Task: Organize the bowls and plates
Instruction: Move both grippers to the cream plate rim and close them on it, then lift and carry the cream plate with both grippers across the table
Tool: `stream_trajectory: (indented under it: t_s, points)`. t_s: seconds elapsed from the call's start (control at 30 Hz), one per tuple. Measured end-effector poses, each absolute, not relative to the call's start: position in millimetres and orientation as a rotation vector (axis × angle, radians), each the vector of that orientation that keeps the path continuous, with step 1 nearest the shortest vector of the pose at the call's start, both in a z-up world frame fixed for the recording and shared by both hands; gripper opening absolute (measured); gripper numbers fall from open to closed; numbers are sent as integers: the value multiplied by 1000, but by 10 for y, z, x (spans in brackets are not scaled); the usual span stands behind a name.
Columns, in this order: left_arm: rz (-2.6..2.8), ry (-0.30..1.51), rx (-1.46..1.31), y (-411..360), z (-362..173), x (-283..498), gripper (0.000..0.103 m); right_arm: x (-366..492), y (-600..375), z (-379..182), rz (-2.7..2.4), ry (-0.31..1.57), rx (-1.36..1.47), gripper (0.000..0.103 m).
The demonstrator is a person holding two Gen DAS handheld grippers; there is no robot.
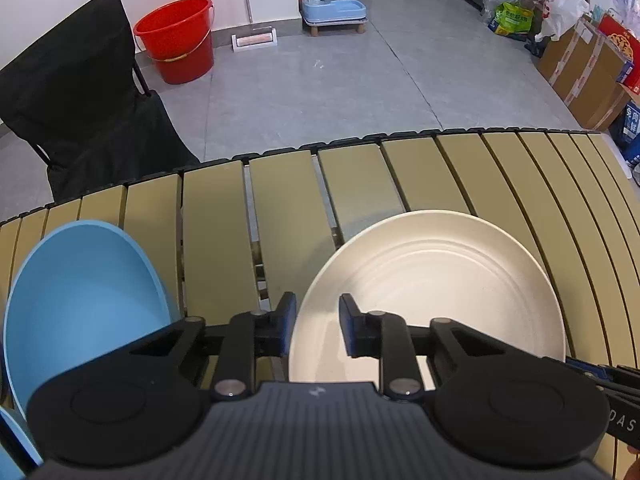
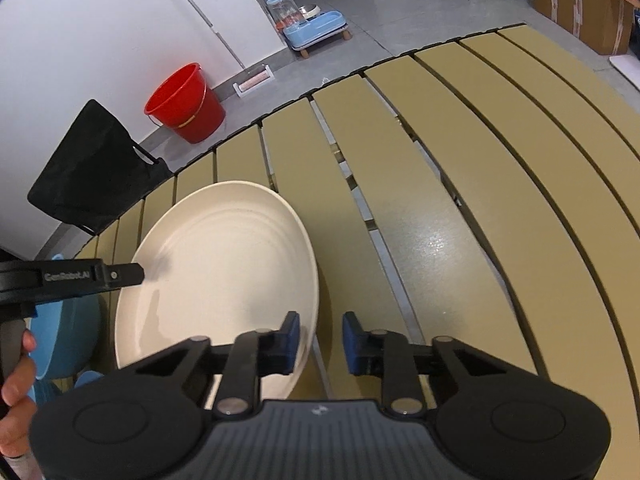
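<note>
A cream plate [image 1: 436,280] lies flat on the slatted table [image 1: 280,200]; it also shows in the right wrist view [image 2: 224,264]. My left gripper [image 1: 318,320] is open and empty, its fingers straddling the plate's near left rim. A blue bowl [image 1: 80,300] stands to its left, and a second blue rim shows at the bottom left corner. My right gripper [image 2: 321,338] is open and empty, its fingers either side of the plate's near right rim. In the right wrist view the left gripper's finger [image 2: 120,274] reaches over the plate's left edge, with the blue bowl [image 2: 68,340] beneath it.
The table's far edge [image 1: 360,140] drops to grey floor. A black folding chair [image 1: 80,100] stands behind the table's left end, with a red bucket [image 1: 178,40] and a blue pet feeder [image 1: 332,4] beyond. The table [image 2: 480,200] stretches to the right of the plate.
</note>
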State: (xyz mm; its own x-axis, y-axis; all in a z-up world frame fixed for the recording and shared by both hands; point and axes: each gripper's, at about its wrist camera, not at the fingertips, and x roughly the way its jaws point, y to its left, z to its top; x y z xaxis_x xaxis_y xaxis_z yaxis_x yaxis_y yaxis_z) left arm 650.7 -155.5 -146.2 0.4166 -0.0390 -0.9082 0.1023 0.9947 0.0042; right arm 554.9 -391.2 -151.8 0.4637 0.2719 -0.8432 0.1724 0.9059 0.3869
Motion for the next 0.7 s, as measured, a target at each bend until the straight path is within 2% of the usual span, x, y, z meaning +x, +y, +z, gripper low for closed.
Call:
stream_trajectory:
  t_s: [0.13, 0.27, 0.7]
  points:
    - [-90, 1143, 52, -1516, -1476, 6508, 8, 5550, -3913, -1524, 62, 1103, 457, 12]
    - [-96, 1128, 76, -1540, -1474, 6469, 8, 5555, -3897, -1540, 62, 1099, 468, 8]
    - [-94, 1102, 84, -1566, -1443, 6400, 7, 5509, -3903, -1516, 51, 1073, 481, 7]
